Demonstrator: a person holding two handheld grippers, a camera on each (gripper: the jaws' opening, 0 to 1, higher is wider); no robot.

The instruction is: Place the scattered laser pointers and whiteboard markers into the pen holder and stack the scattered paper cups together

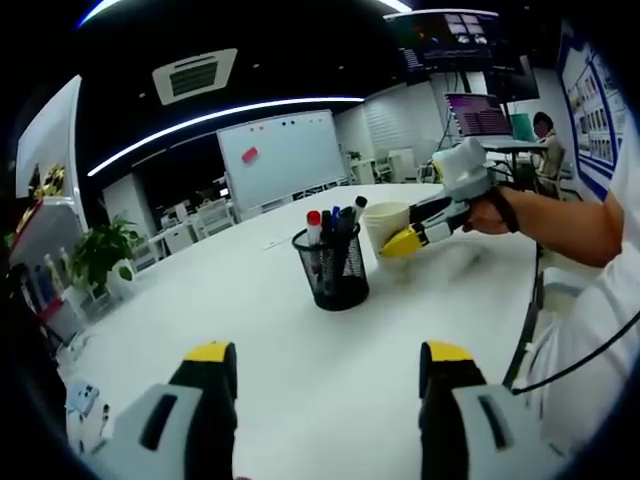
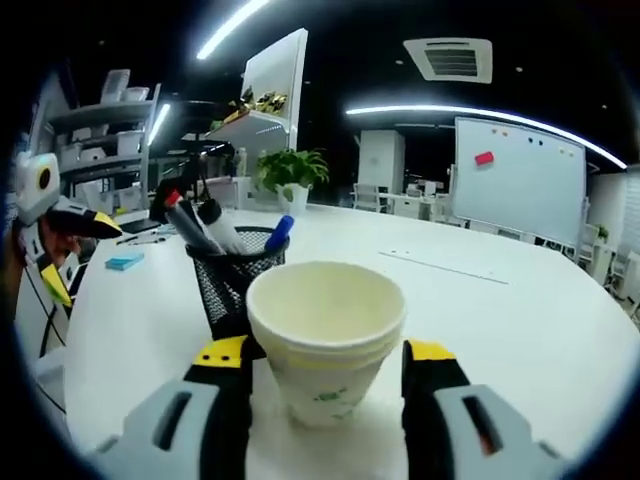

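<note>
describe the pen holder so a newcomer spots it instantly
On the big white table, near its middle, stands the pen holder: a black wire-mesh cup with markers sticking out. Beside it sits a cream paper cup, solid-walled, unlike the see-through mesh.

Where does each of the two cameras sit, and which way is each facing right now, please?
Left gripper view: rides the left gripper, jaws apart, facing across the white table at the mesh pen holder; the person's forearm reaches in with the right gripper.
Right gripper view: rides the right gripper, its jaws flanking the stacked paper cups.
Shared: pen holder, cups, whiteboard.
</note>
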